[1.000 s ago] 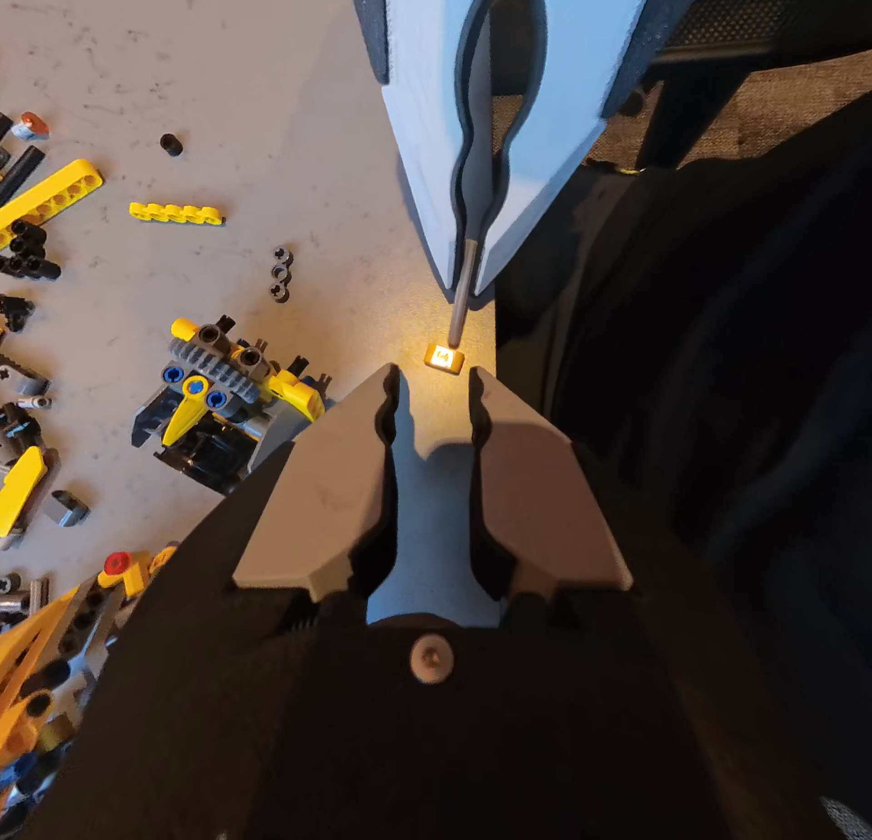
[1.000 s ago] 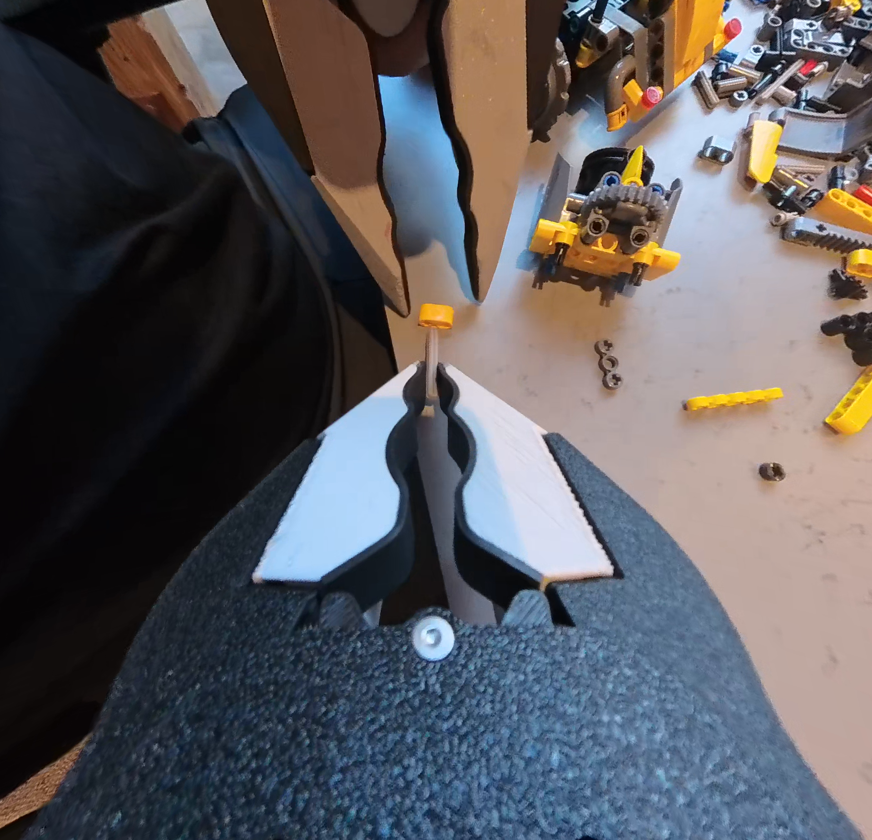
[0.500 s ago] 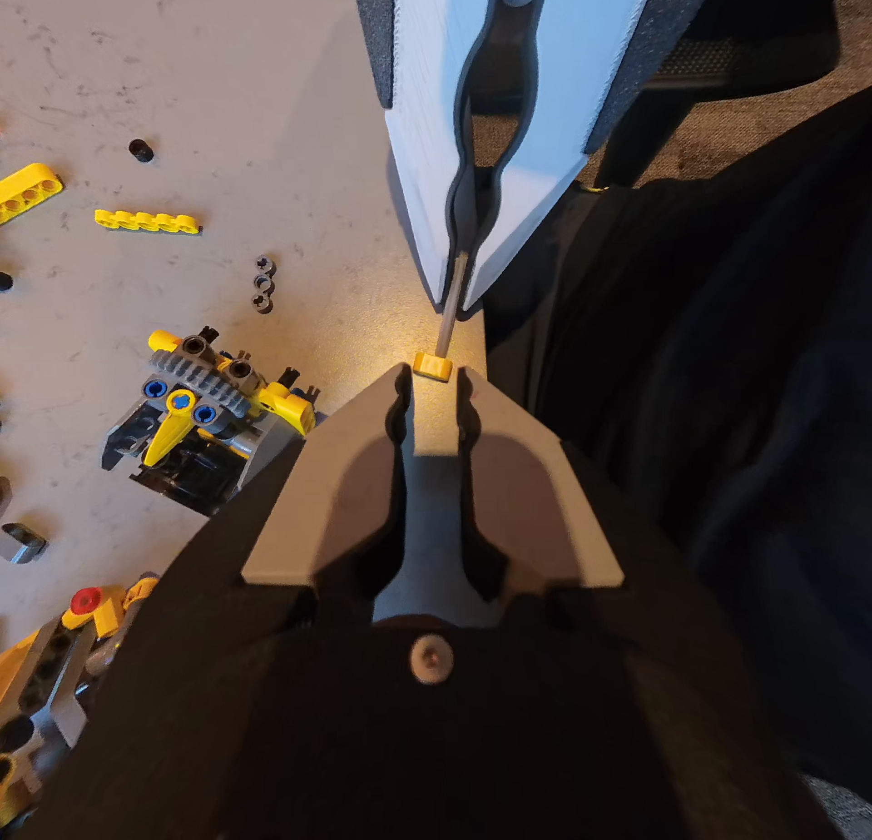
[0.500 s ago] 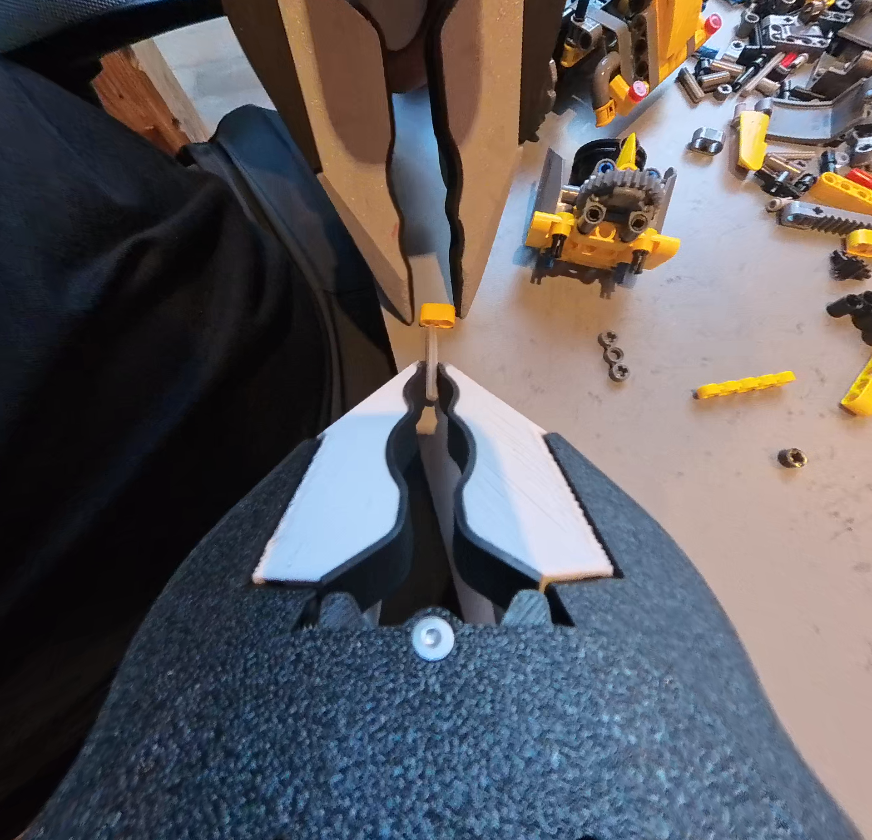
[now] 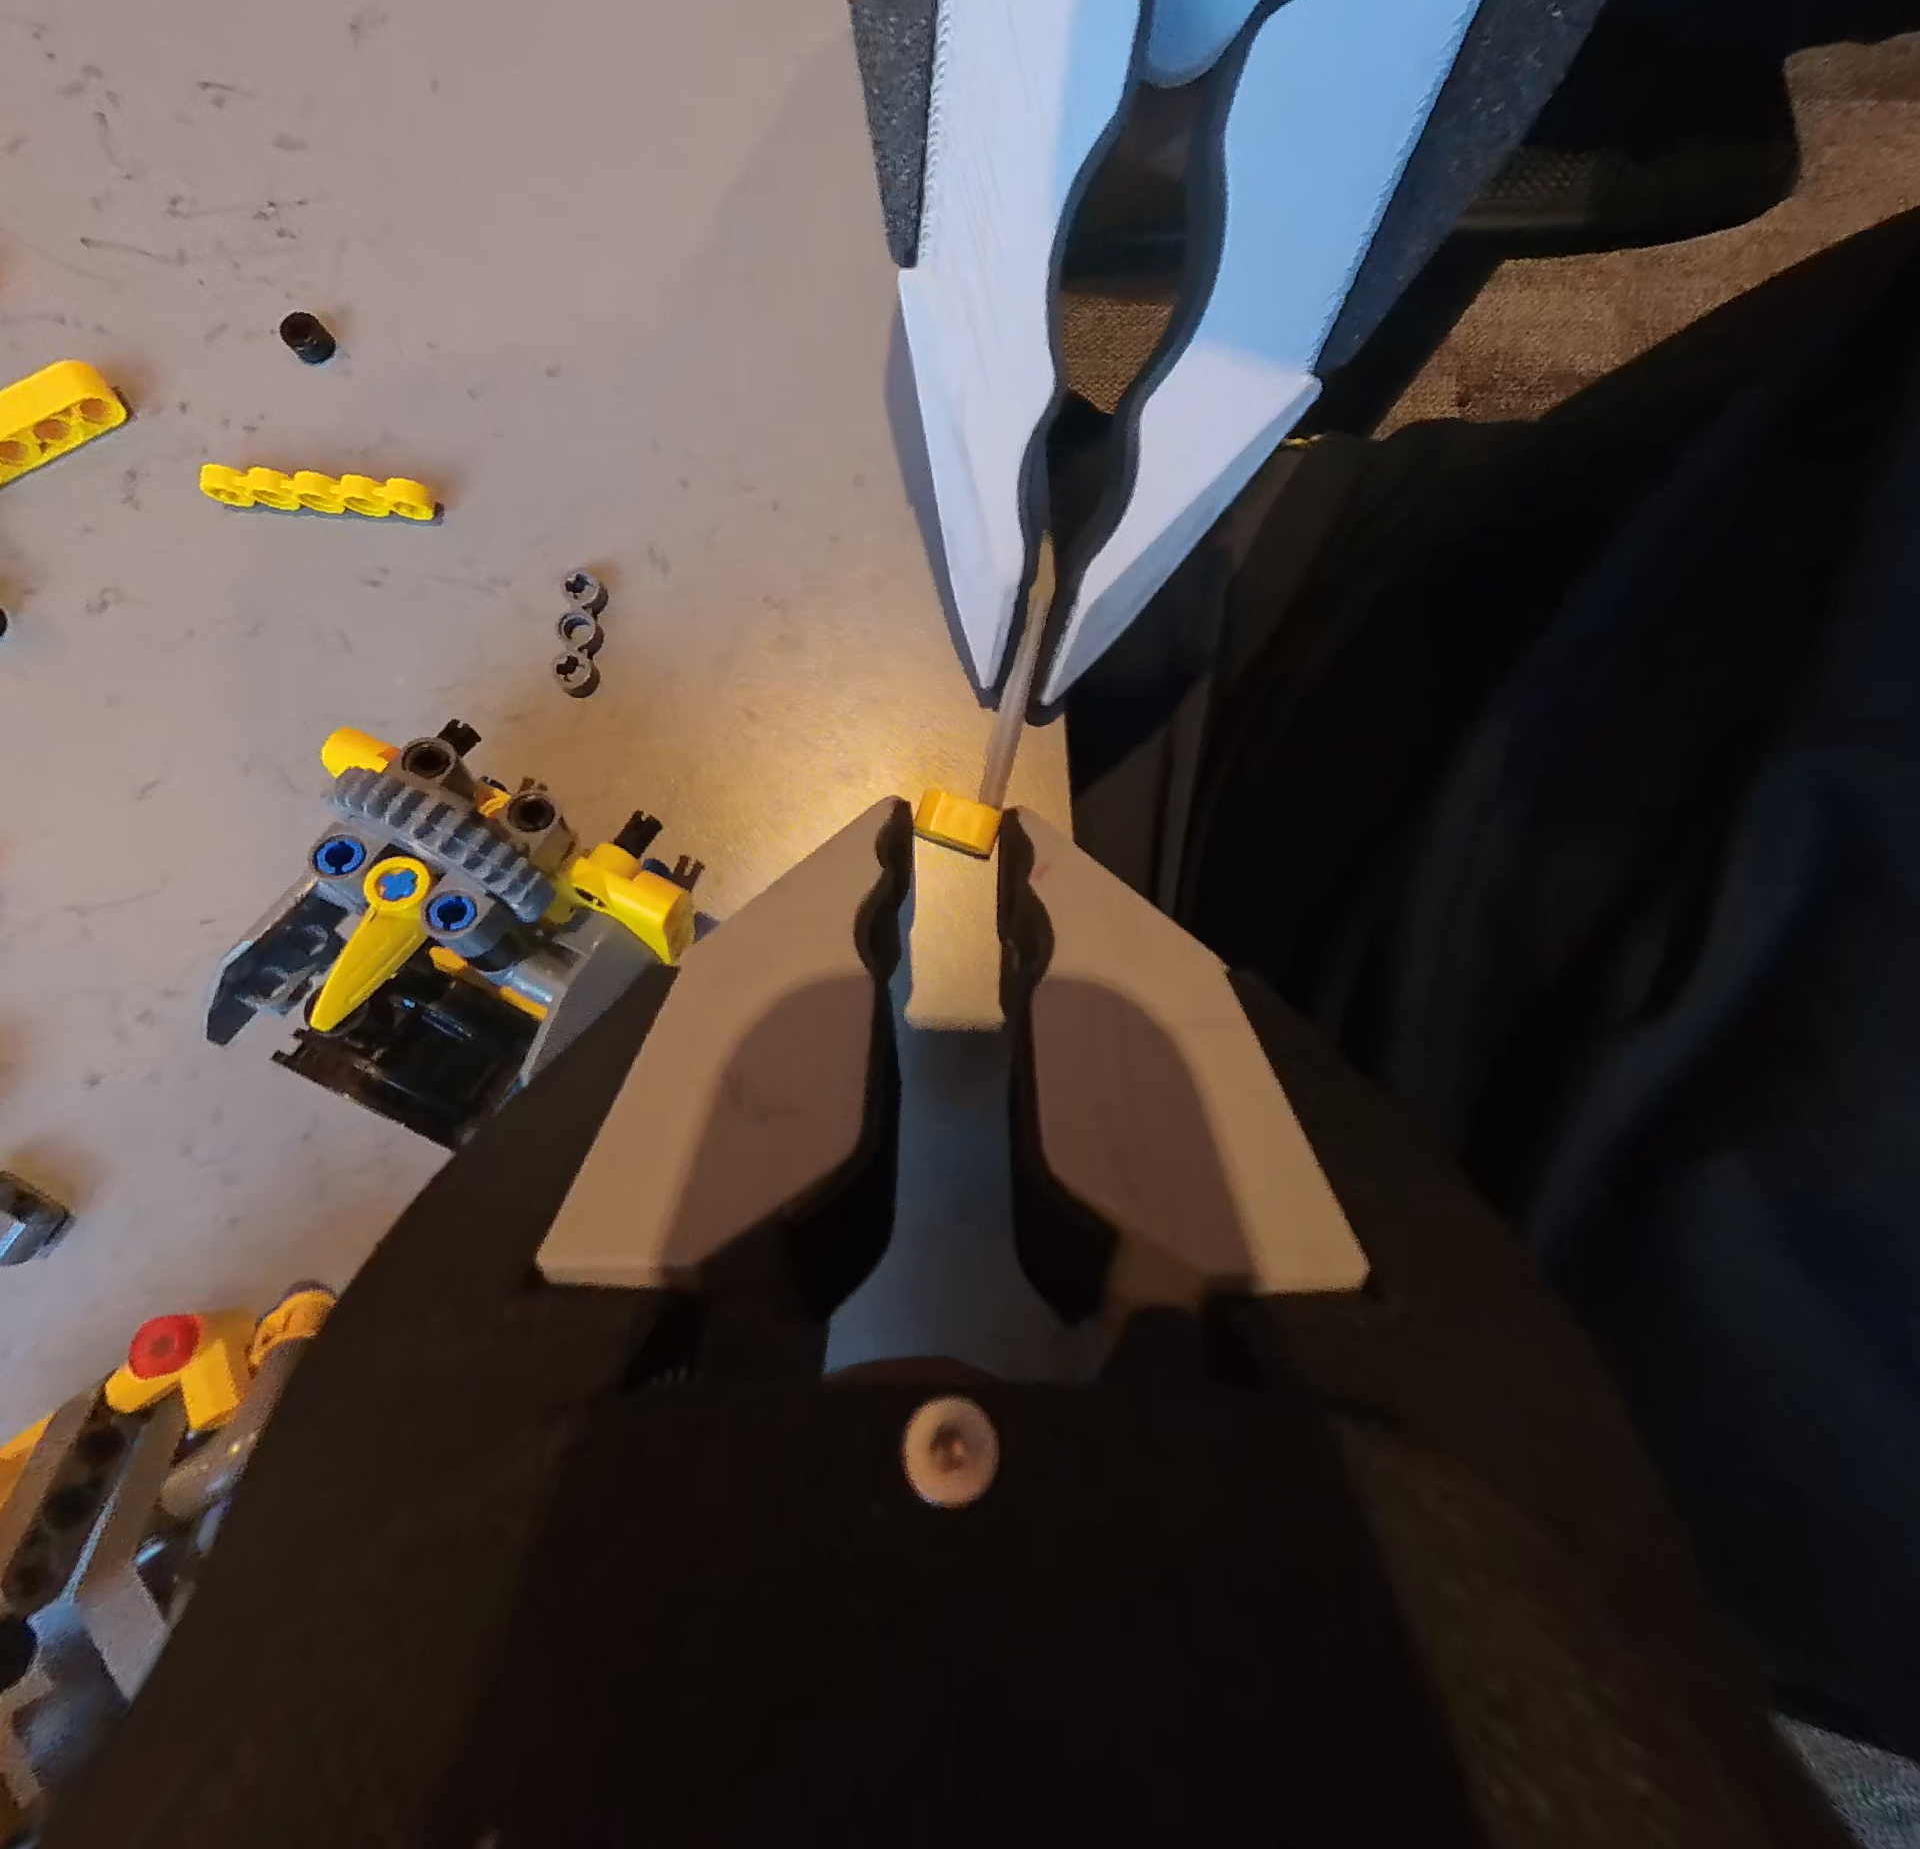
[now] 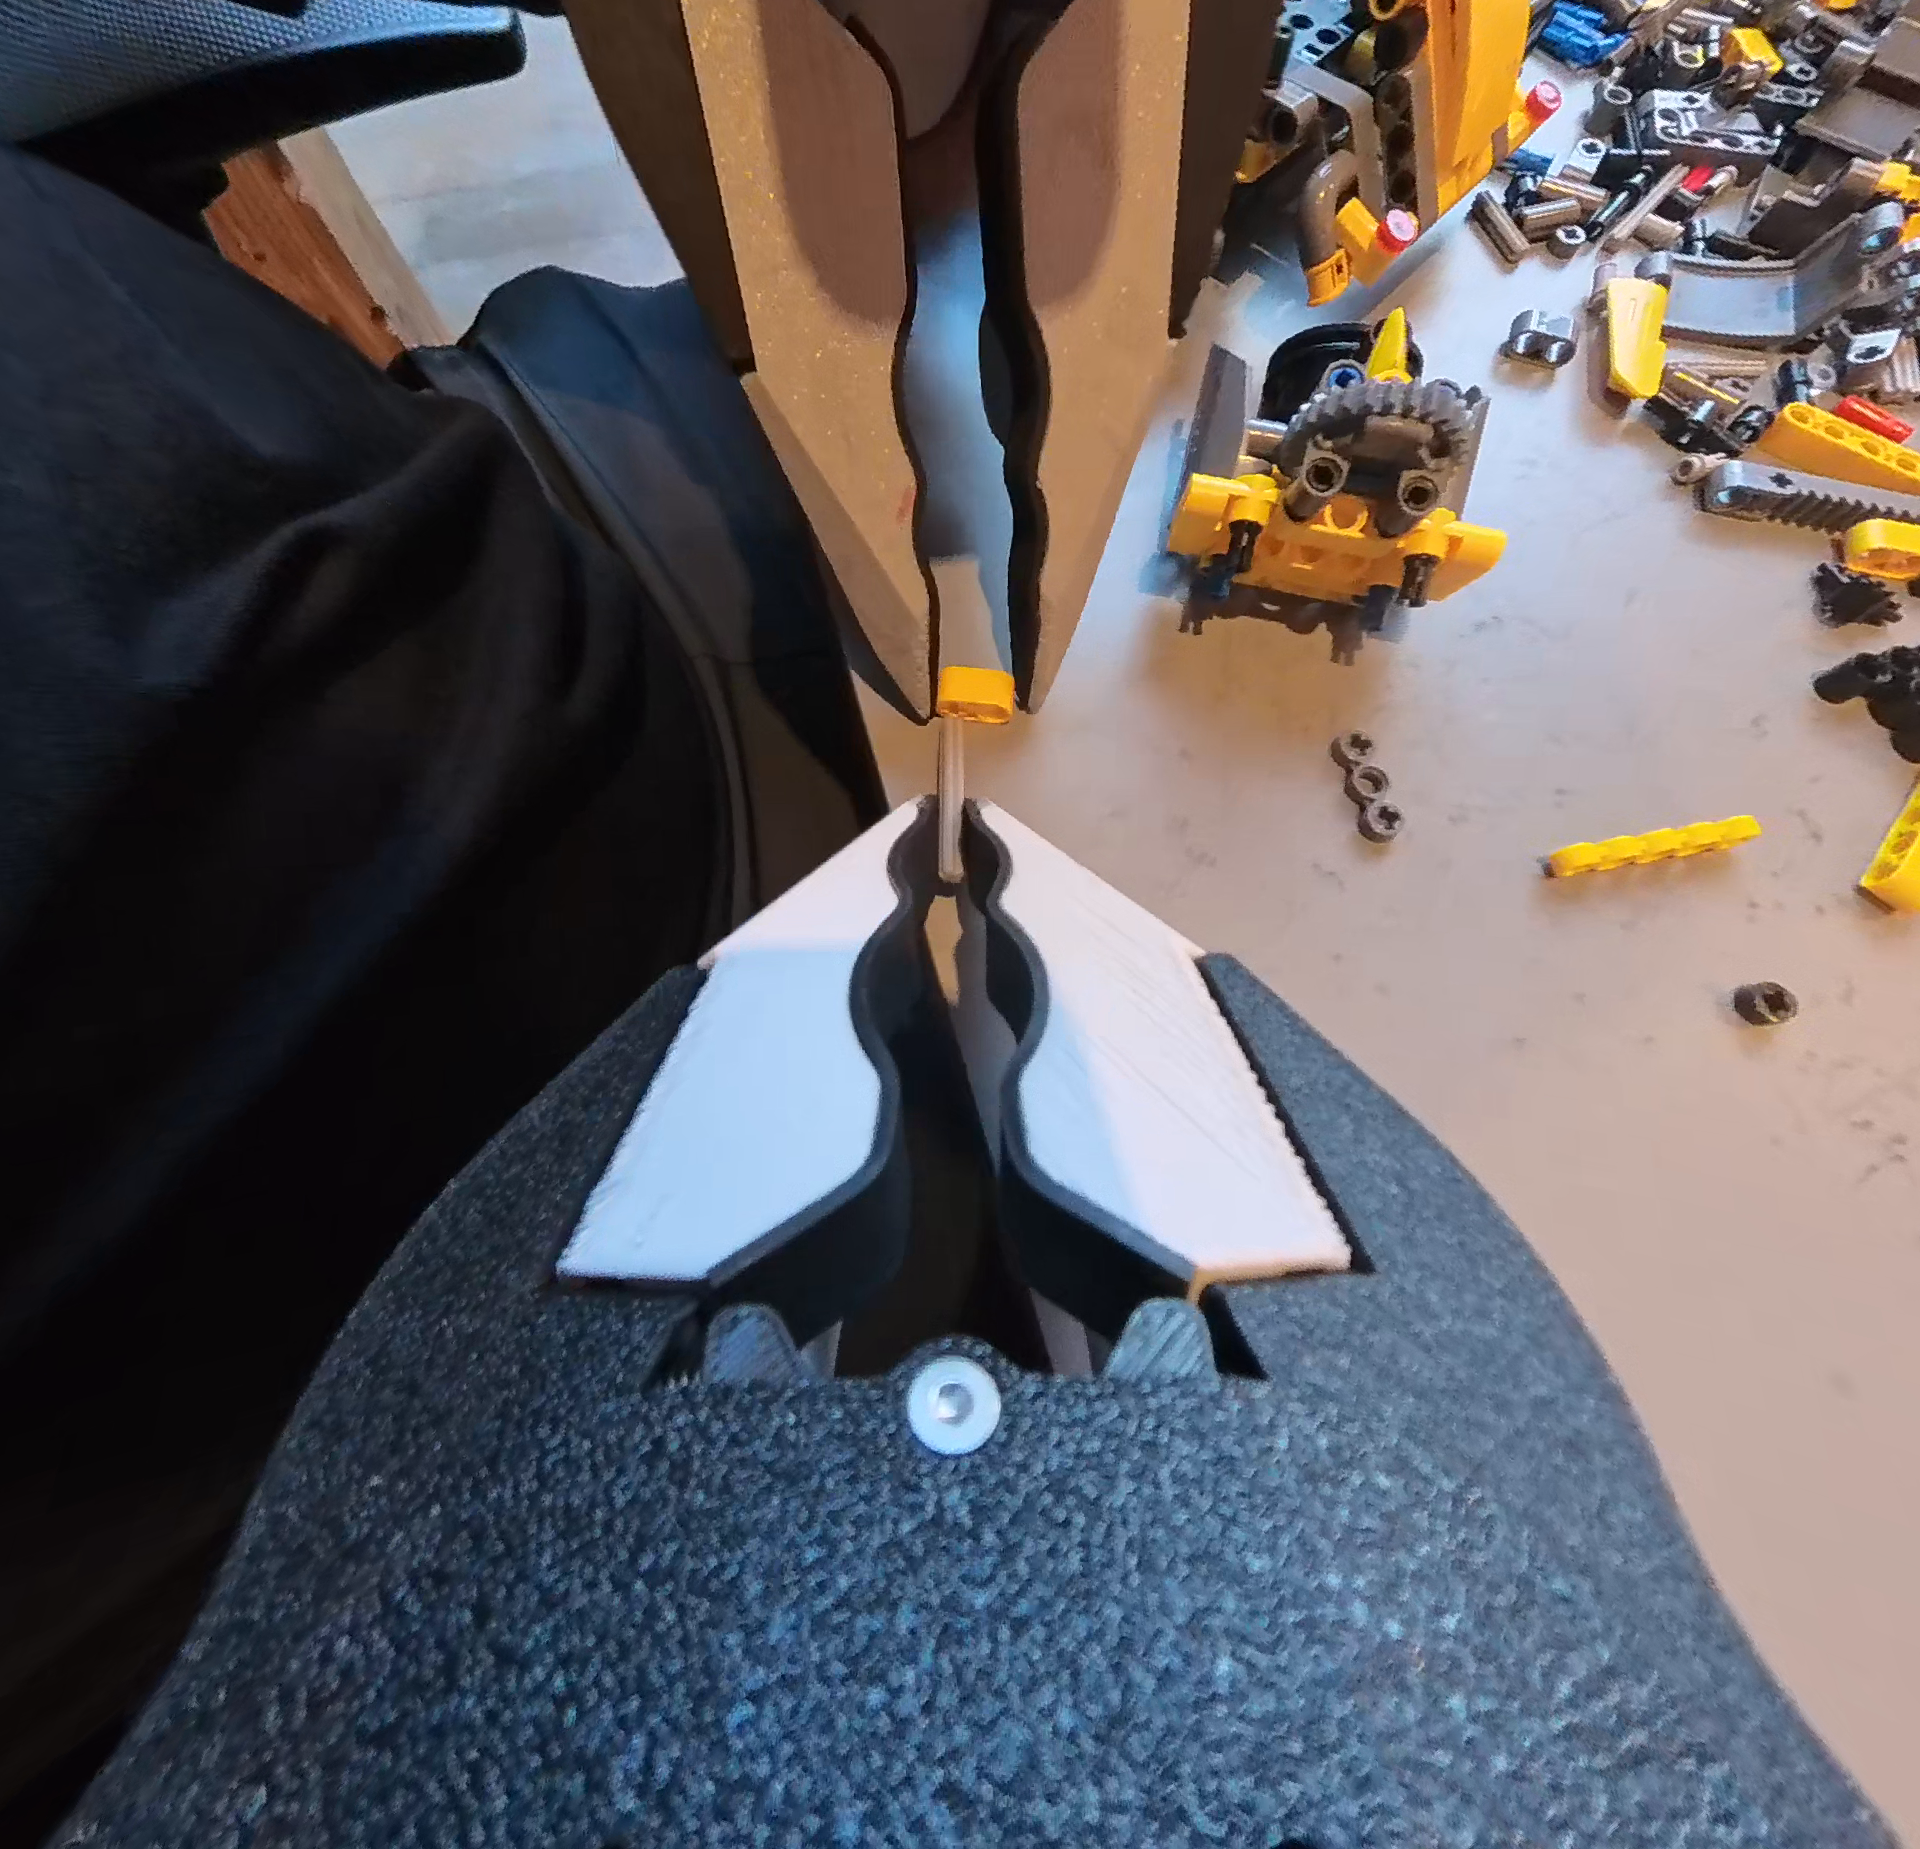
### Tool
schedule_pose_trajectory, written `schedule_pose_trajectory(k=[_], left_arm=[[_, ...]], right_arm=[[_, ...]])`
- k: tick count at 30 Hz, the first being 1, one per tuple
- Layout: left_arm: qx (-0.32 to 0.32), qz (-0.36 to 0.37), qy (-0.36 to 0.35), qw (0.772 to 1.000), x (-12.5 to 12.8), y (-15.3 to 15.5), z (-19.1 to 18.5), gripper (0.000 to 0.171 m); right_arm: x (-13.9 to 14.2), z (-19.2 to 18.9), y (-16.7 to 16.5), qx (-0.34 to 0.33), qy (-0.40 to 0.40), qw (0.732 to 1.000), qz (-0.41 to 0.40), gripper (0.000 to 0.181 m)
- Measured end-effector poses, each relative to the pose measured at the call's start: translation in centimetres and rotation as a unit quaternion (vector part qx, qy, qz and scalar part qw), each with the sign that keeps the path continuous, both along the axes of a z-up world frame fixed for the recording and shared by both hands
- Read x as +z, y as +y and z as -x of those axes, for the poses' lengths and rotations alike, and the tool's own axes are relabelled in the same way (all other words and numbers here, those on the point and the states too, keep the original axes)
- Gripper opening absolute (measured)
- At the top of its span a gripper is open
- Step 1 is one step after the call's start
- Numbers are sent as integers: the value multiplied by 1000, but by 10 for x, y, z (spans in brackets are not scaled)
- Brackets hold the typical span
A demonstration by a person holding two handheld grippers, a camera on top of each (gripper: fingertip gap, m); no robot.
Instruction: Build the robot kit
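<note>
My right gripper (image 6: 945, 810), with white fingers, is shut on a thin grey axle (image 6: 948, 791) that points forward. A small yellow connector (image 6: 974, 693) sits on the axle's far end. My left gripper (image 5: 958, 820), with grey fingers, faces it tip to tip, and its fingertips press the yellow connector (image 5: 956, 823) from both sides. In the left wrist view the right gripper (image 5: 1013, 693) comes down from the top with the axle (image 5: 1006, 750) sticking out. All this hangs over the table's near edge.
A yellow and grey gear assembly (image 5: 457, 906) lies on the table (image 5: 623, 241) close to the left gripper. A yellow beam (image 5: 317, 490), a dark three-hole link (image 5: 580, 636) and a heap of loose parts (image 6: 1714, 137) lie further out. A person's dark clothing (image 5: 1558, 864) is beside the table edge.
The left gripper moved forward and closed its wide-open fingers onto the yellow connector. The right gripper kept its grip on the axle and stayed almost still.
</note>
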State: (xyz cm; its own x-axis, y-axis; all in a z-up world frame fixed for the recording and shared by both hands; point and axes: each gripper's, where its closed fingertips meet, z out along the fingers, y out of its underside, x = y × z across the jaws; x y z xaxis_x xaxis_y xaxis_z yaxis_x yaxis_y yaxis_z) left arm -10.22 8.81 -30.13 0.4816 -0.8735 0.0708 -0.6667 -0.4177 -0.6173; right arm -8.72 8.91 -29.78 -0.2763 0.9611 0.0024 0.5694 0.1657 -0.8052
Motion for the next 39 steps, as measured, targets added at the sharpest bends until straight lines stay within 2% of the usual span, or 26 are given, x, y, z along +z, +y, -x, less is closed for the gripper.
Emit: schedule_pose_trajectory(k=[14, 25, 39], left_arm=[[58, -43, -9, 997, 0, -20, 7, 14], [62, -47, -56, 995, 1, -22, 10, 14], [63, -56, -50, 995, 0, -23, 15, 14]], right_arm=[[1, 4, -16, 15, 22, 1000, -15, 4], [1, 10, -22, 30, 30, 998, -41, 4], [4, 17, -23, 3, 53, 998, -18, 4]])
